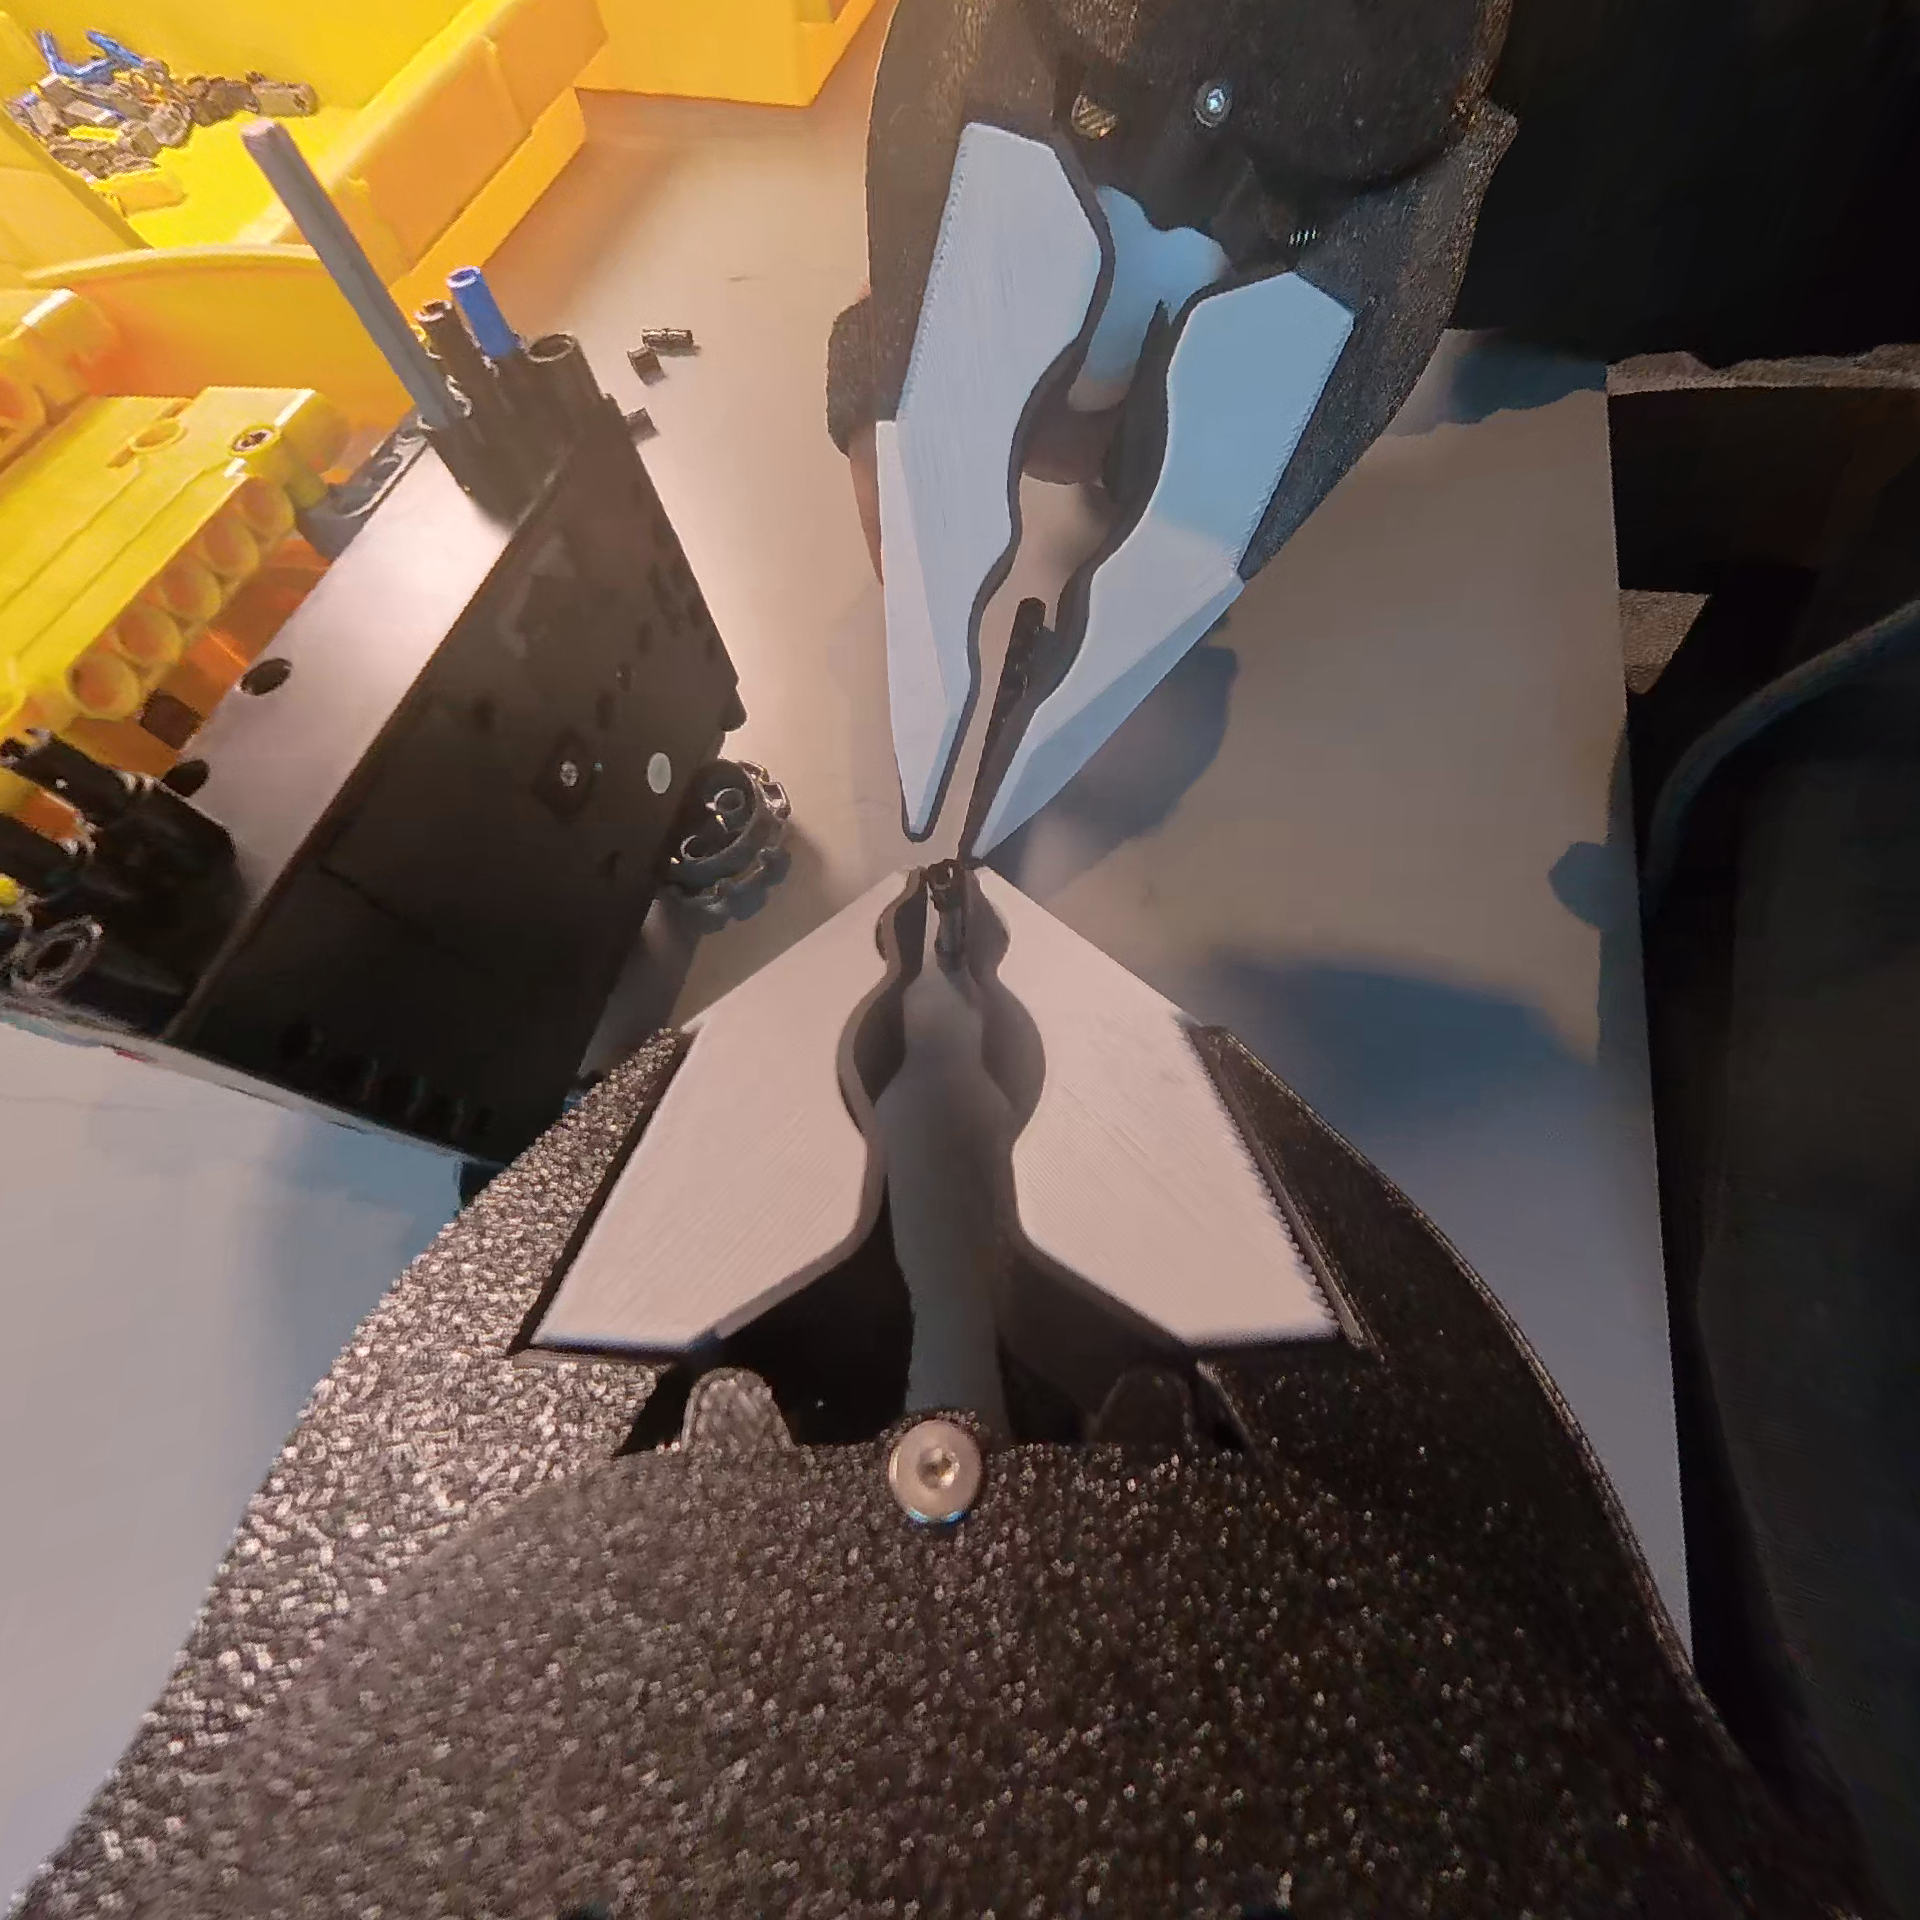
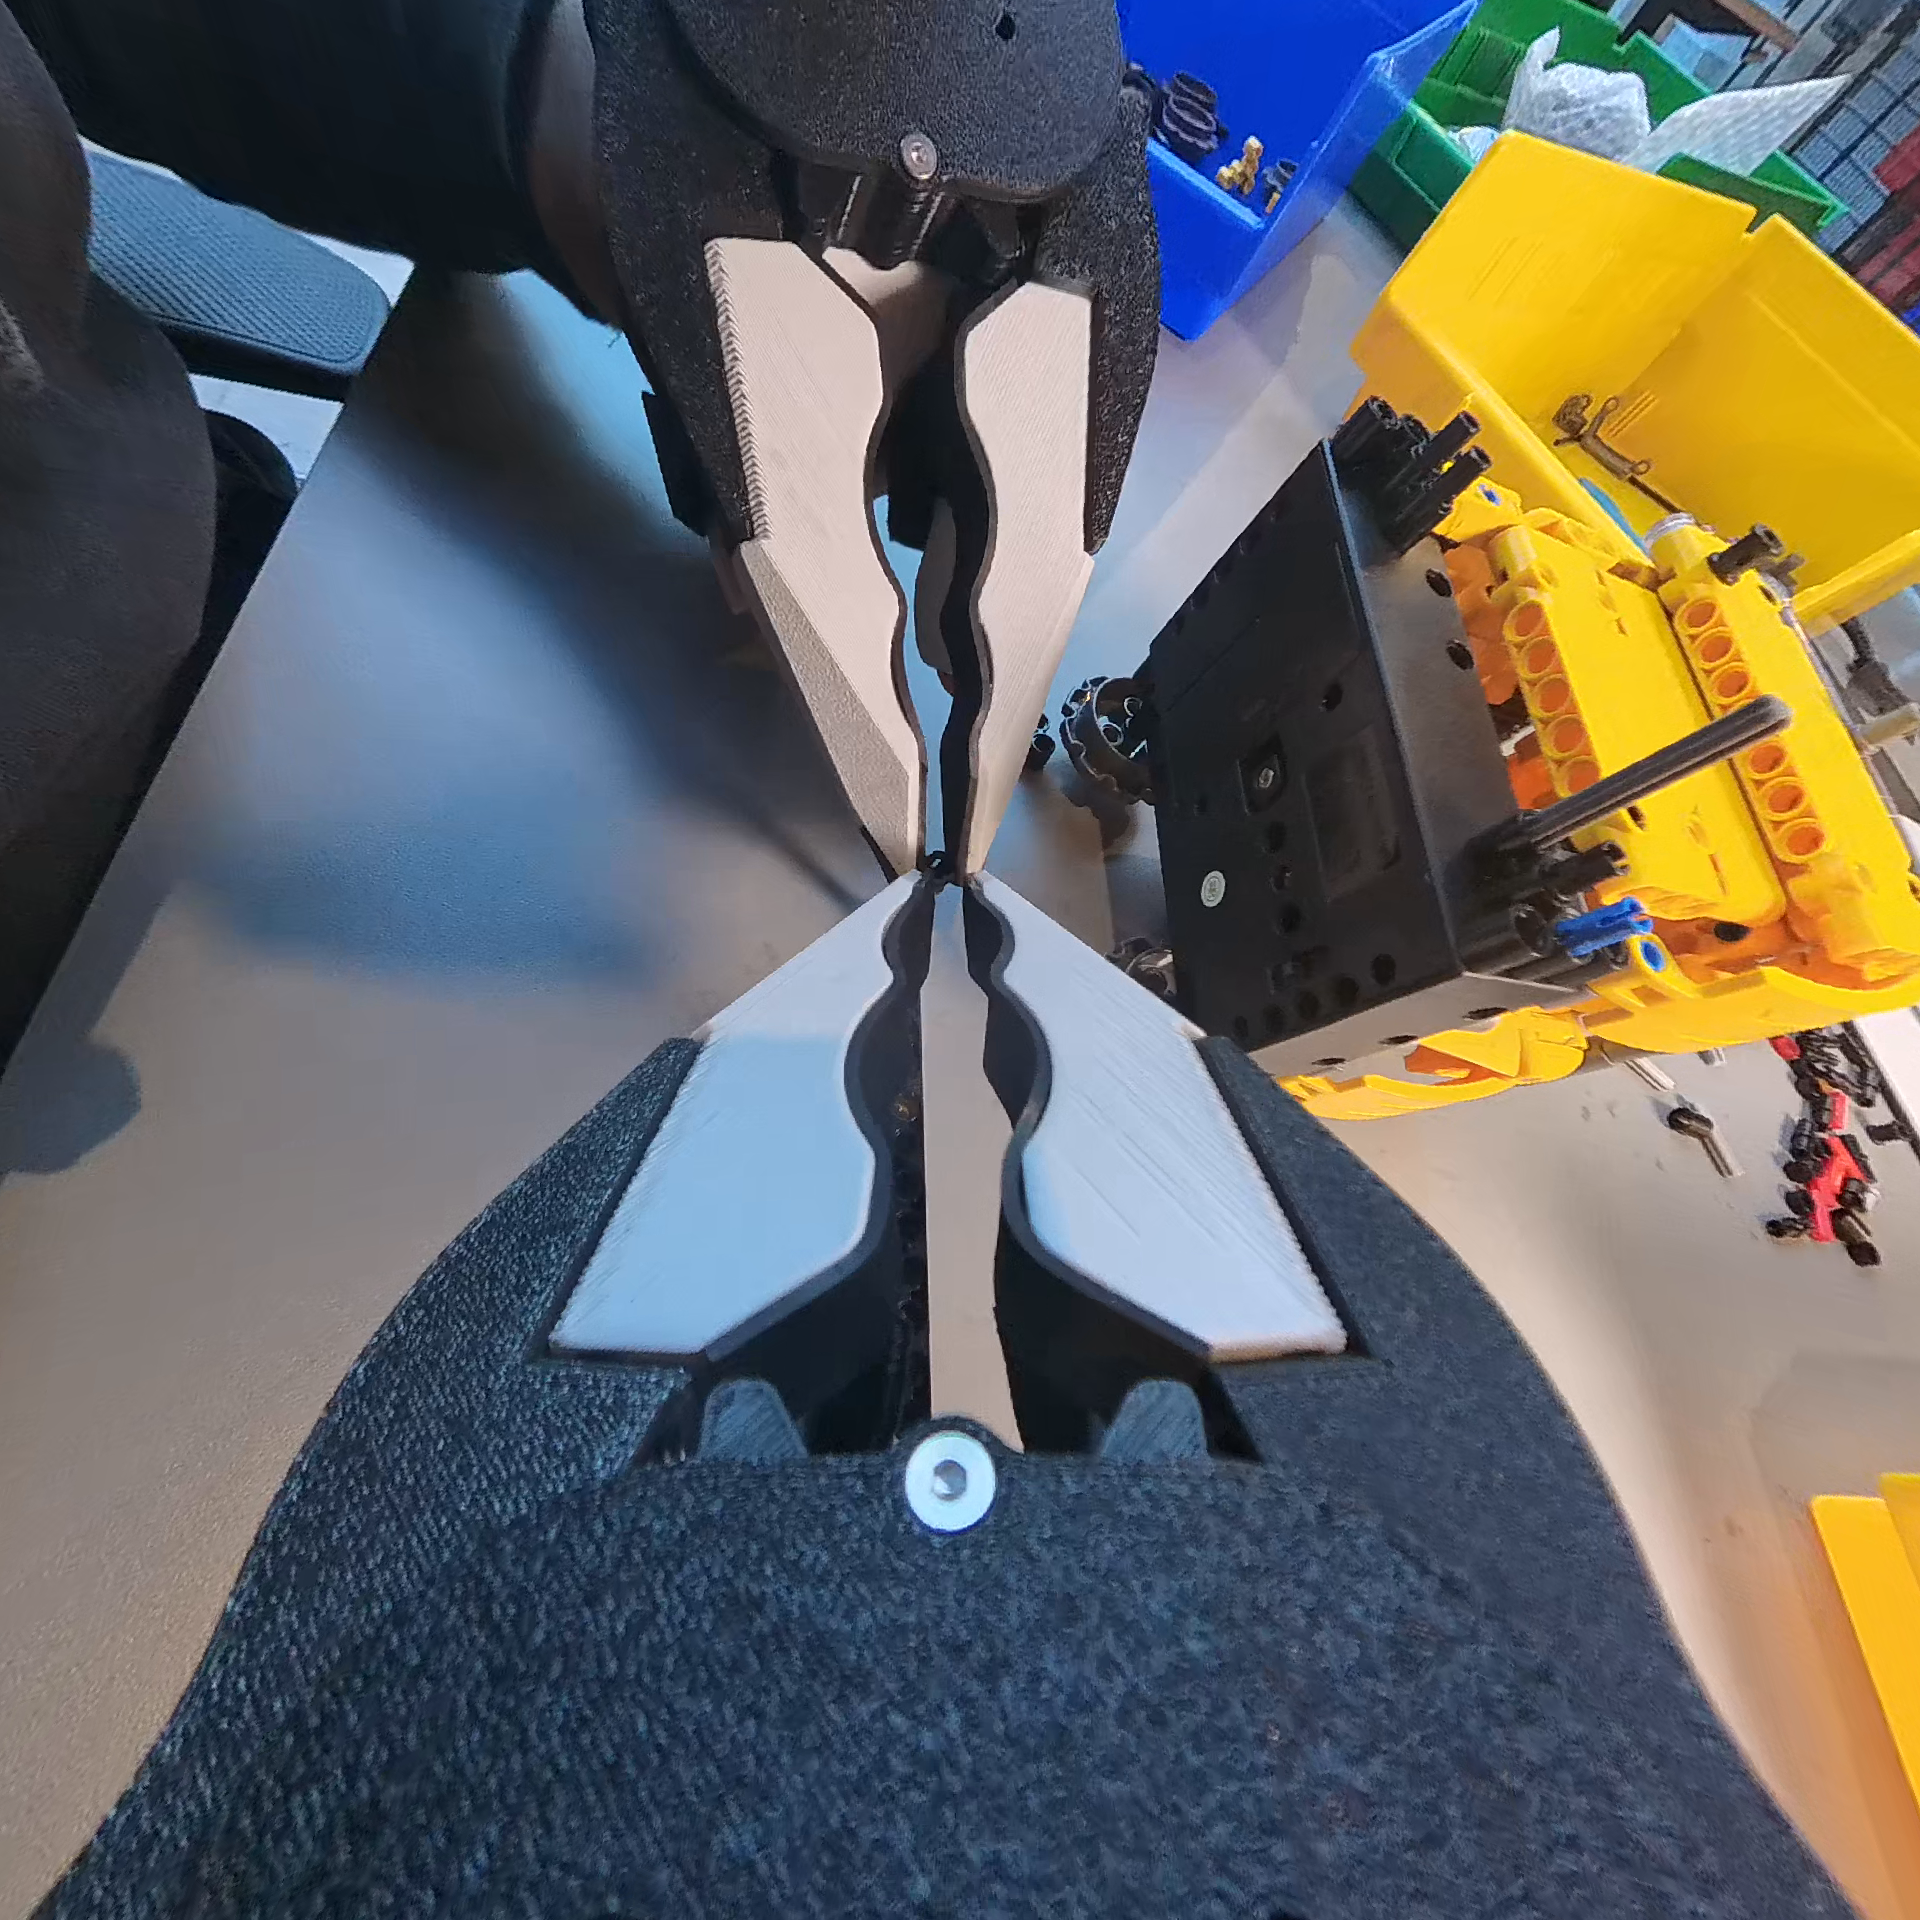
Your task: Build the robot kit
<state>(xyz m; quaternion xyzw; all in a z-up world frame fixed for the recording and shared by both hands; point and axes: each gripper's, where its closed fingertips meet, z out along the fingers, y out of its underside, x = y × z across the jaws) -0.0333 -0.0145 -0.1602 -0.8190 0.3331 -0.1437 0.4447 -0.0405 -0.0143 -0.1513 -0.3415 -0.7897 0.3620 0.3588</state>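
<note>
2 grippers meet tip to tip at the centre of both frames. We see the left gripper [image 1: 940,883] nearly closed on a small black pin [image 1: 948,914], whose long axis runs along the fingers. The right gripper [image 2: 943,888] is also narrow and clamps a thin black rod [image 1: 1006,686], pointing end to end at the pin. The black block [image 1: 468,748] stands at left in the left wrist view.
</note>
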